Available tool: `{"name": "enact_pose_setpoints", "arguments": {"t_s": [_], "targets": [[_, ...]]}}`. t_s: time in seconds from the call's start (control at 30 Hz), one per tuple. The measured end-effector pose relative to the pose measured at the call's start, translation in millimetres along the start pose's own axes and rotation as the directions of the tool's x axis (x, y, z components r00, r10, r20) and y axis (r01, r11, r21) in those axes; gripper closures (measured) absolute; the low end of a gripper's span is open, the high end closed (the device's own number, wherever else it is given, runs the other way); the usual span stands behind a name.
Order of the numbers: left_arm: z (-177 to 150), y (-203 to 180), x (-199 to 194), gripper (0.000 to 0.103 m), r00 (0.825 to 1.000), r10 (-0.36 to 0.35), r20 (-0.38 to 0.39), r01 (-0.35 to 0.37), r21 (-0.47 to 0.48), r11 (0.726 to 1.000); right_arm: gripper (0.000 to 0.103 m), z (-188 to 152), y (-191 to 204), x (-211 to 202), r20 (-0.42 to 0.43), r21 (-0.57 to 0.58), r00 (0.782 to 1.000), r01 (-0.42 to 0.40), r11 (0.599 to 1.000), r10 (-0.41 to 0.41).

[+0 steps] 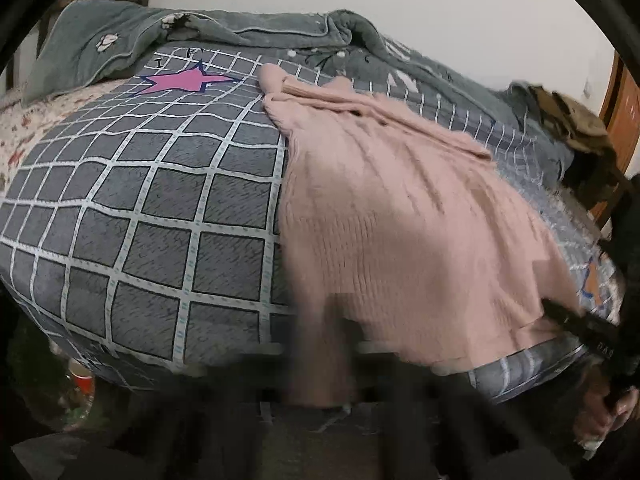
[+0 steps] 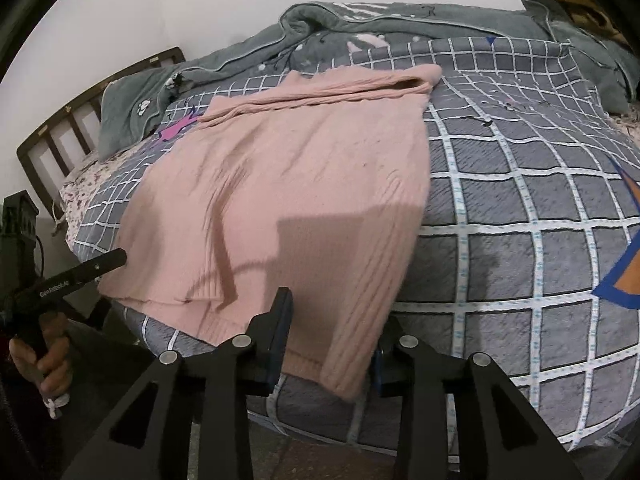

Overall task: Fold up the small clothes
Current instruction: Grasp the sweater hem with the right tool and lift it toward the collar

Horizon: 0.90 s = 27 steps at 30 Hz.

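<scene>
Pink knit sweater [image 2: 280, 200] lies spread on the grid-print quilt [image 2: 520, 240], filling centre frame in the right wrist view, hem corner hanging just over the near bed edge at lower centre. One sleeve is folded across the top, upper centre. Likely laid flat so both near corners can be picked for the next fold.

Right gripper [image 2: 332, 344]: fingers spread wide, straddling the hem corner, cloth between them but not pinched. Reads as lined up for a grab, not holding yet.

Left gripper [image 2: 116, 258]: seen from the right wrist view at lower left, tip just beside the sweater's left hem edge. Looks narrow from that angle, but I can't tell whether it's closed or has any cloth. In its own view the fingers are a motion-blurred smear at bottom centre, no help there. The person's hand [image 2: 44, 364] grips its handle, far lower left.

Surface: soft quilted bed, so cloth will drag and bunch rather than slide. Rumpled grey-green blanket [image 2: 360, 28] piled along the far edge, upper frame. Pink star print [image 1: 188, 80] on the quilt, upper left of the left wrist view. Dark wooden headboard [image 2: 80, 108] at left, plain white wall [image 2: 200, 0] behind. Something brown heaped at upper right, can't identify.
</scene>
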<state>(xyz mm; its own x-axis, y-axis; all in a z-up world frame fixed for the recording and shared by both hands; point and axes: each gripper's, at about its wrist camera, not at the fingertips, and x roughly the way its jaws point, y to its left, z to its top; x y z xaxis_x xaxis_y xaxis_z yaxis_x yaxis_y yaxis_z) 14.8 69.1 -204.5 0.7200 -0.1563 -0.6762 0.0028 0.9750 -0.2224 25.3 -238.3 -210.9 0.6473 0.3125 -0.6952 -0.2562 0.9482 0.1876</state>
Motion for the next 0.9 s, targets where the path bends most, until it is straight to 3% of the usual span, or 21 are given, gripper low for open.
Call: {"name": "enact_pose_setpoints", "arguments": {"t_s": [0.03,0.2,0.3,0.47,0.77,0.83,0.87,0.9], "targets": [[1,4,-3,0.096,1.0,0.011,0.017,-0.011,-0.008,1.0,0.099,0,0,-2,0.01,-0.01,1.0,0.011,1.0,-0.011],[3,36,-15,0.096,0.999,-0.019,0.046,0.024,-0.117,0.993,0.099,0,-30,-37,0.116,0.053,0.993,0.017,0.998,-0.023],[1,33,-10,0.096,1.0,-0.015,0.027,0.018,-0.103,0.995,0.099,-4,-38,-28,0.065,0.084,0.998,0.023,0.996,-0.028],[-2,20,-5,0.094,1.0,-0.008,-0.006,0.008,-0.047,0.999,0.097,-5,-22,-19,0.039,0.009,0.998,0.052,0.999,-0.053],[-3,11,-4,0.073,0.999,-0.034,-0.017,0.033,-0.022,0.999,0.089,-8,-23,-9,-0.011,0.038,1.0,0.015,0.999,-0.015],[-3,9,-4,0.074,1.0,-0.023,-0.021,0.022,-0.018,1.0,0.089,-8,-21,-9,-0.014,0.041,1.0,0.007,0.999,-0.007],[-2,10,-3,0.09,0.999,-0.026,-0.028,0.025,-0.021,0.999,0.089,-8,-20,-8,-0.018,0.043,1.0,0.002,0.999,-0.001],[-2,11,-2,0.096,0.999,-0.033,-0.043,0.032,-0.029,0.999,0.089,-7,-20,-8,-0.019,0.046,1.0,0.002,0.999,-0.001]]}}
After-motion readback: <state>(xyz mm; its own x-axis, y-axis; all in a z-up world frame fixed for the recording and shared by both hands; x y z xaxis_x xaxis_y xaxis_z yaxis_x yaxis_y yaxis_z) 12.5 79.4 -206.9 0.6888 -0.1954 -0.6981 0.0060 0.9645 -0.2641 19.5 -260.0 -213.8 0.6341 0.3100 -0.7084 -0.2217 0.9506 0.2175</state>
